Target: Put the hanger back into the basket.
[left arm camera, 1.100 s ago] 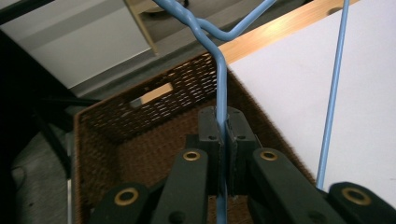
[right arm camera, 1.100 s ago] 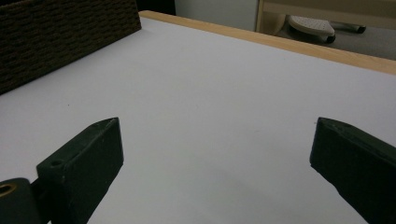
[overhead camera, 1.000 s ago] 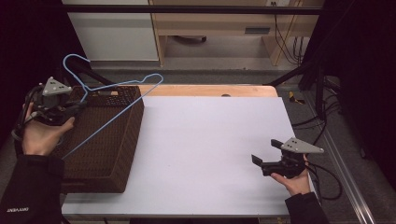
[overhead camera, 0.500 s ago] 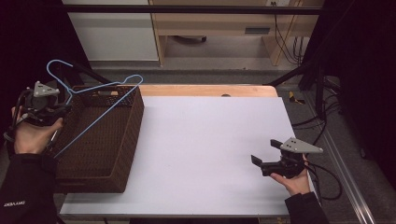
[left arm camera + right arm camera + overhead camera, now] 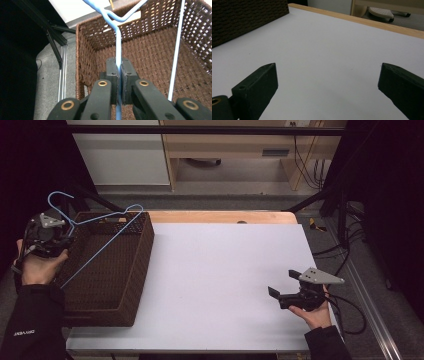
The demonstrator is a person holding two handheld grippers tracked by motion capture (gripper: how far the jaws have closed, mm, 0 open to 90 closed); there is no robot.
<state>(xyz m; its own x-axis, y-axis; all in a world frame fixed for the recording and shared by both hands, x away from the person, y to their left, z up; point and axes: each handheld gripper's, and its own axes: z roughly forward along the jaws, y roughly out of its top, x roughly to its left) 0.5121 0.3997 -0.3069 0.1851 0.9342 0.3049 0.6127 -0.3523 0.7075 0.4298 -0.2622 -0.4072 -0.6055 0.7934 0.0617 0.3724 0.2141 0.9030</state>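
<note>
L gripper: fingers closed tight on the light-blue wire hanger, pinching its neck just below the twist; hook rises past the fingertips, one long wire runs down to the R of the fingers into the brown wicker basket. Basket floor lies right beyond the fingers. In the high view the hanger slants over the basket at the table's L end. R gripper: fingers wide open, nothing between them, just white table ahead.
</note>
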